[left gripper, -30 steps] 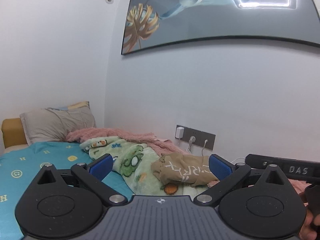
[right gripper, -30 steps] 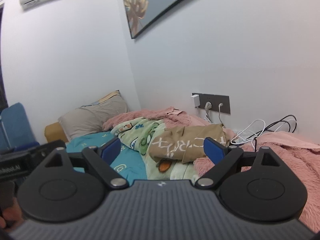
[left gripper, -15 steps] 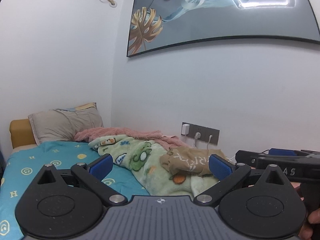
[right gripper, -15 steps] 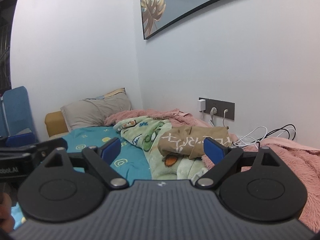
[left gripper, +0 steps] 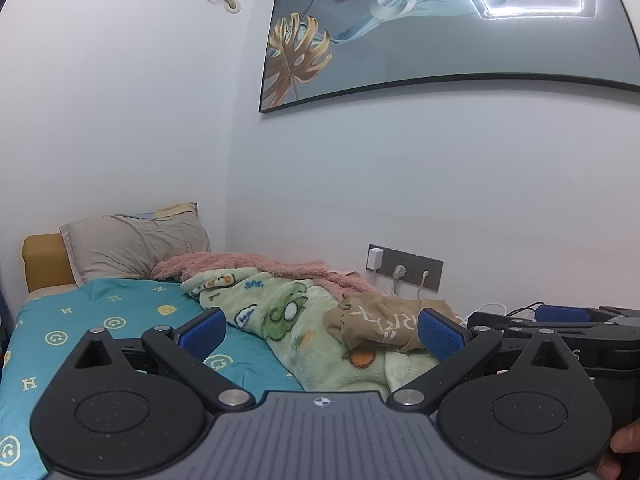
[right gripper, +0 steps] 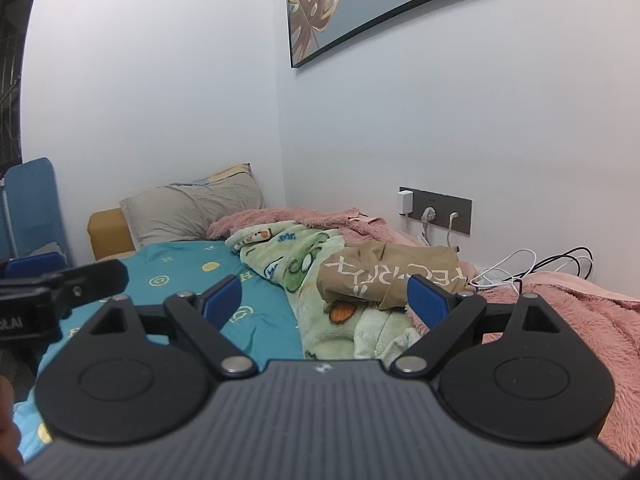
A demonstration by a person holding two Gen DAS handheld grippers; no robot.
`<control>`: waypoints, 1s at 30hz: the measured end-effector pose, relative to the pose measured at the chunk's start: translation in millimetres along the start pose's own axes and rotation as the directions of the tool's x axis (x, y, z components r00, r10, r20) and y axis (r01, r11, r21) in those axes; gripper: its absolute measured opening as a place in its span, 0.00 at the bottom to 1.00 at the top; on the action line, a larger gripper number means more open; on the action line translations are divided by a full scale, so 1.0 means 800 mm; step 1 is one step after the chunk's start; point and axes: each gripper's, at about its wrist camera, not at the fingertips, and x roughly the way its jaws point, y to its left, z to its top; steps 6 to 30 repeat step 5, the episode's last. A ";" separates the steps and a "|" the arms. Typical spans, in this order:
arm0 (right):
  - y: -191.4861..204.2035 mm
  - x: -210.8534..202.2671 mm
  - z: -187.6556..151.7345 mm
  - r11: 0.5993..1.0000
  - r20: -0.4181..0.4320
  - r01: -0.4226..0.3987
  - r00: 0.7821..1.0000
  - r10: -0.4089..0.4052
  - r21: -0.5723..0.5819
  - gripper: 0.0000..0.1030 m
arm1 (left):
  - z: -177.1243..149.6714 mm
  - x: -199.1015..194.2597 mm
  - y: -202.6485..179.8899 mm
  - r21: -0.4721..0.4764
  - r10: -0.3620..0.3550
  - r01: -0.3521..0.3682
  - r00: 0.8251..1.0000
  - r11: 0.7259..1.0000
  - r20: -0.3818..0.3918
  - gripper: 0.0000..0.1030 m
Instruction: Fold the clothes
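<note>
Two claws, left claw [left gripper: 322, 330] and right claw [right gripper: 324, 300], agape, empty; tan garment [right gripper: 390, 276] crumpled, lettering upside-down.

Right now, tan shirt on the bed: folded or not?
Not folded. The tan shirt lies crumpled in a heap on the green blanket, edges uneven, print creased. Neither gripper touches it.
</note>
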 end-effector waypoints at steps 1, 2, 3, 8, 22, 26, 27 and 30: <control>0.000 -0.001 0.000 1.000 0.000 0.001 1.000 -0.001 -0.001 0.88 | 0.000 0.000 0.000 0.000 0.000 0.000 1.000 1.000 -0.001 1.00; 0.001 -0.001 0.000 1.000 0.001 0.002 1.000 -0.002 -0.002 0.88 | -0.001 0.000 0.001 0.001 0.000 0.000 1.000 1.000 -0.002 1.00; 0.001 -0.002 0.000 1.000 0.001 0.003 1.000 -0.003 -0.002 0.88 | -0.001 0.000 0.002 0.000 0.000 0.000 1.000 1.000 -0.003 1.00; 0.002 -0.004 0.000 1.000 0.003 0.006 1.000 -0.006 -0.005 0.88 | -0.001 -0.001 0.002 -0.001 -0.002 0.002 1.000 1.000 -0.003 1.00; 0.002 -0.004 0.000 1.000 0.003 0.006 1.000 -0.006 -0.005 0.88 | -0.001 -0.001 0.002 -0.001 -0.002 0.002 1.000 1.000 -0.003 1.00; 0.002 -0.004 0.000 1.000 0.003 0.006 1.000 -0.006 -0.005 0.88 | -0.001 -0.001 0.002 -0.001 -0.002 0.002 1.000 1.000 -0.003 1.00; 0.002 -0.004 0.000 1.000 0.003 0.006 1.000 -0.006 -0.005 0.88 | -0.001 -0.001 0.002 -0.001 -0.002 0.002 1.000 1.000 -0.003 1.00; 0.002 -0.004 0.000 1.000 0.003 0.006 1.000 -0.006 -0.005 0.88 | -0.001 -0.001 0.002 -0.001 -0.002 0.002 1.000 1.000 -0.003 1.00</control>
